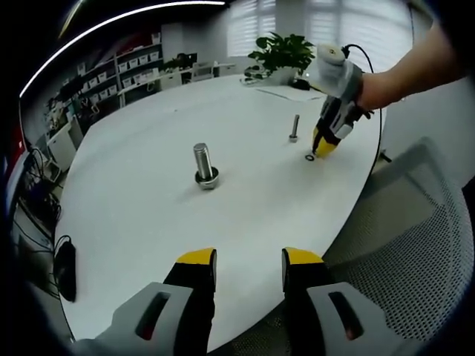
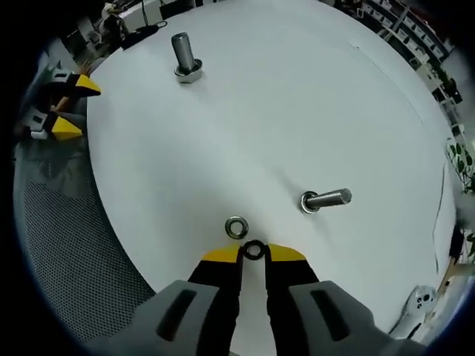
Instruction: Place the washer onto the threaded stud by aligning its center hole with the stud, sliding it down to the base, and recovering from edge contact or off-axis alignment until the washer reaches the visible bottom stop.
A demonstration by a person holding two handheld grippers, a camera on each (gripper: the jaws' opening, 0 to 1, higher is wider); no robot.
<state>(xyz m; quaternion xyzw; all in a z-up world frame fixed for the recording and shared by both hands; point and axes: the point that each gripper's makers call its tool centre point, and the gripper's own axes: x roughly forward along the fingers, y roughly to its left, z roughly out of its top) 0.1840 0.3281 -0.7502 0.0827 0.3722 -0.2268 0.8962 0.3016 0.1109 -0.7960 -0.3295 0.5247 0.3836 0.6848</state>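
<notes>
Left gripper view: the left gripper (image 1: 249,259) hangs over the near edge of the white round table (image 1: 148,200), jaws spread with nothing between them. A large threaded stud (image 1: 205,165) stands upright in its nut base left of centre. Further right, a smaller stud (image 1: 295,128) stands upright. Just beside it, the right gripper (image 1: 324,147), held by a person's hand (image 1: 386,85), points its yellow tips down at the table, with a small ring (image 1: 309,157) lying flat at the tips. A mesh chair (image 1: 415,237) stands at lower right.

Right gripper view: the left gripper shows at far left, off the table edge. The right gripper (image 2: 254,252) has its jaws pinching a dark washer (image 2: 254,250) between the tips. A second washer (image 2: 236,227), silver, lies flat on the table just ahead of the tips.
</notes>
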